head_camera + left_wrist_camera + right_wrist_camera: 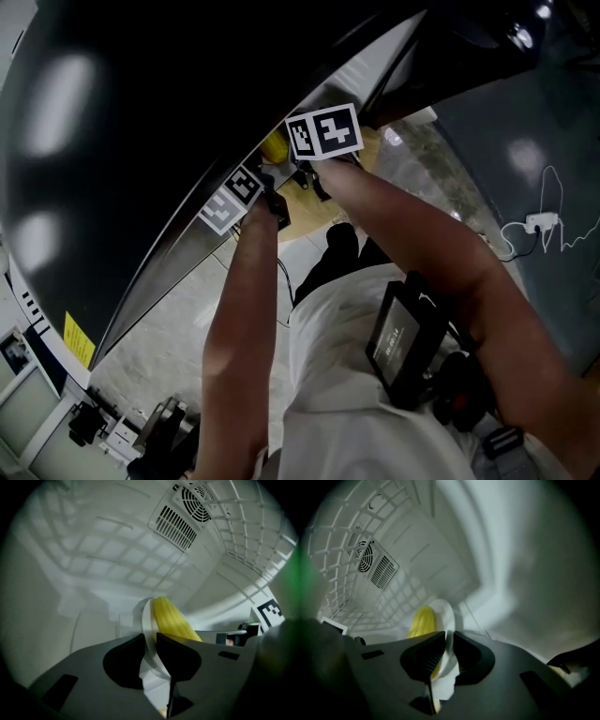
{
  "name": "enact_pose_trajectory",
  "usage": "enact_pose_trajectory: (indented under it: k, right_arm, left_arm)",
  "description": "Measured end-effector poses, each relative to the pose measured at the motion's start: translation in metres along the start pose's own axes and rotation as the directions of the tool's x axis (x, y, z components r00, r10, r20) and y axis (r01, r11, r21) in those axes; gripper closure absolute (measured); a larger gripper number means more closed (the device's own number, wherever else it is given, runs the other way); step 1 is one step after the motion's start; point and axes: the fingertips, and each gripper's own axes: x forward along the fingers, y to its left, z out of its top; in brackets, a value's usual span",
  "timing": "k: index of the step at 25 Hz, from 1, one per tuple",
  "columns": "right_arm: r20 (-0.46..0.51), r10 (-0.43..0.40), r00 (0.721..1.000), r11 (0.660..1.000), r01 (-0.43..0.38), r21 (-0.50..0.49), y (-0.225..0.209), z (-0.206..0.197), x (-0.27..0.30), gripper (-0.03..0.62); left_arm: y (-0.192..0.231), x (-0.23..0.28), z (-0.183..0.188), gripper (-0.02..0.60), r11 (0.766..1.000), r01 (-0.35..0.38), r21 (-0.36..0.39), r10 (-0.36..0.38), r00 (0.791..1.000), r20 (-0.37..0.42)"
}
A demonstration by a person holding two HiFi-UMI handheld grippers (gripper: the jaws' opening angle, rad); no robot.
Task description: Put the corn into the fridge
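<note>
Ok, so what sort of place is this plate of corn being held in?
Most likely the inside of a fridge: white moulded walls, a slatted vent with a round fan grille at the back, and a white wire rack overhead. The corn on its plate is inside it.

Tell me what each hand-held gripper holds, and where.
The left hand-held gripper and right hand-held gripper each clamp the white plate by its rim, on opposite edges; the corn lies on it.

Corn — lower end behind left tool.
</note>
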Motion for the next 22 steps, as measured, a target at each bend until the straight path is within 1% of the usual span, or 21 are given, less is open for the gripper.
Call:
enact_pose_trajectory:
  k: [6,10,13,15,18,22]
  right_arm:
    - [0.008,0.003,1.000,1.000,-0.002,-0.025,0.002,0.000,0.000,0.549]
    - [0.022,-0.010,1.000,0.999,0.011,-0.046,0.001,0.002,-0.001,0.543]
    - [0.049,-0.025,0.998,0.998,0.028,-0.057,-0.002,0.004,-0.004,0.523]
    - [0.064,-0.030,0.997,0.997,0.034,-0.063,-0.003,0.005,-0.005,0.522]
    - [0.088,-0.038,0.995,0.996,0.045,-0.071,-0.006,0.007,-0.009,0.523]
    - [0.101,-0.043,0.994,0.995,0.052,-0.088,-0.011,0.003,-0.019,0.523]
  left_arm:
    - [-0.002,-0.008,0.004,0.513,1.000,-0.018,0.023,0.018,1.000,0.005]
    - [-0.003,-0.012,0.005,0.470,0.999,-0.028,0.038,0.028,1.000,0.008]
    - [-0.001,-0.016,0.006,0.468,0.998,-0.034,0.049,0.034,0.999,0.015]
    - [0.002,-0.019,0.007,0.468,0.998,-0.036,0.053,0.035,0.999,0.025]
    - [0.001,-0.023,0.007,0.468,0.998,-0.020,0.052,0.018,0.999,0.043]
    - [-0.004,-0.031,0.000,0.468,0.999,0.026,0.038,-0.029,0.998,0.063]
